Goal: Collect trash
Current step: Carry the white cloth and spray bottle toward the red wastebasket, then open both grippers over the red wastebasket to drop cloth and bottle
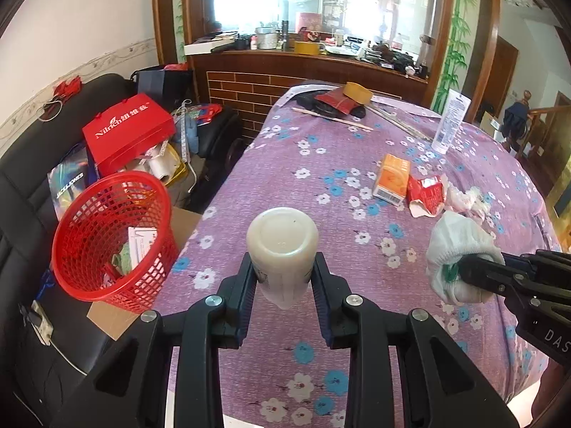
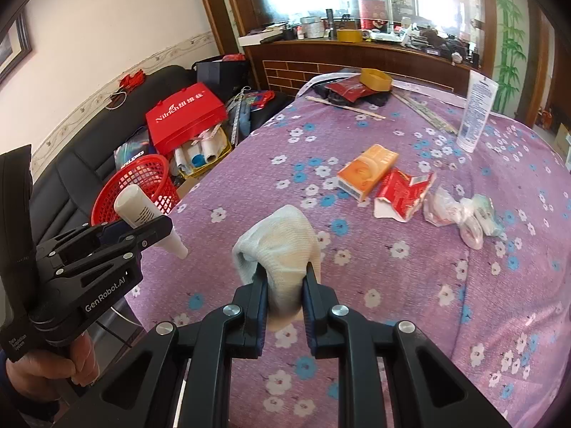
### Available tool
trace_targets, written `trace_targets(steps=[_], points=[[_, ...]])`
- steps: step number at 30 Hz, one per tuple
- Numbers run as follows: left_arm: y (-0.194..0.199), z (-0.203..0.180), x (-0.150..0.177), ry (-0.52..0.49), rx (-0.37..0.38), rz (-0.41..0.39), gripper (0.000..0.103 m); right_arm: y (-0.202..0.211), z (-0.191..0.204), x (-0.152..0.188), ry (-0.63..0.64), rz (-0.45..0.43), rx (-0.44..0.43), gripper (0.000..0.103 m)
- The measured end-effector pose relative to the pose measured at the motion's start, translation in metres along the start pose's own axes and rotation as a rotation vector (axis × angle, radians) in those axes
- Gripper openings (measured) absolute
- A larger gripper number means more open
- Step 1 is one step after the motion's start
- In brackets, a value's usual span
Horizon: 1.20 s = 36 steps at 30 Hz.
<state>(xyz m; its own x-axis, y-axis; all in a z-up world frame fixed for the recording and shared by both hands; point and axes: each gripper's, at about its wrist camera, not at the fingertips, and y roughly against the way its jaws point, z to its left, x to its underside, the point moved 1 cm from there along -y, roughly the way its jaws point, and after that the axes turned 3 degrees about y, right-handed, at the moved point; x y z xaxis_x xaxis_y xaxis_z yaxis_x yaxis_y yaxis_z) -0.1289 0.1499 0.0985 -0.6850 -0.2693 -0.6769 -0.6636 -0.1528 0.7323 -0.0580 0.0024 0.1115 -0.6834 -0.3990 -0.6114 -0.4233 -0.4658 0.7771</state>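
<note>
The jaws of the left gripper (image 1: 283,278) are clamped on a white plastic bottle (image 1: 282,246), one pad on each side of its round body, with the flat bottom of the bottle turned toward the camera. The jaws of the right gripper (image 2: 283,281) are clamped on a white sock (image 2: 282,246), which is bunched into a soft lump between the pads. Both things are held in the air above the purple flowered cloth (image 1: 321,185) of the table.

The bottle looks light and probably empty. Its wall is smooth and stiff, so I think it can slip or turn if the hold is on the round middle only; the grip near the bottom half, as now, seems safe enough for a short carry. The sock is soft and very light. It cannot break, but a loose end hangs below the pads and could catch on something, so a hold on the thick folded part is best.

The red mesh basket (image 1: 114,235) stands to the left, beside the table edge, tilted, with some paper already inside. It is nearer to the left gripper. On the cloth remain an orange carton (image 2: 367,171), a torn red wrapper (image 2: 403,192) just beside it, and crumpled plastic wrap (image 2: 464,214) further right.
</note>
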Motion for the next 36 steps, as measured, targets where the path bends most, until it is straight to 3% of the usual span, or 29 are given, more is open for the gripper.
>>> trace_targets(steps=[11, 25, 36], points=[[0.018, 0.063, -0.016, 0.107, -0.037, -0.047, 0.029, -0.015, 0.033, -0.023, 0.048, 0.034, -0.073, 0.018], [0.02, 0.184, -0.038, 0.27, -0.132, -0.062, 0.029, -0.054, 0.123, -0.094, 0.142, 0.025, -0.217, 0.019], [0.006, 0.237, -0.049, 0.299, -0.14, -0.052, 0.029, -0.096, 0.182, -0.141, 0.155, 0.022, -0.284, 0.019]])
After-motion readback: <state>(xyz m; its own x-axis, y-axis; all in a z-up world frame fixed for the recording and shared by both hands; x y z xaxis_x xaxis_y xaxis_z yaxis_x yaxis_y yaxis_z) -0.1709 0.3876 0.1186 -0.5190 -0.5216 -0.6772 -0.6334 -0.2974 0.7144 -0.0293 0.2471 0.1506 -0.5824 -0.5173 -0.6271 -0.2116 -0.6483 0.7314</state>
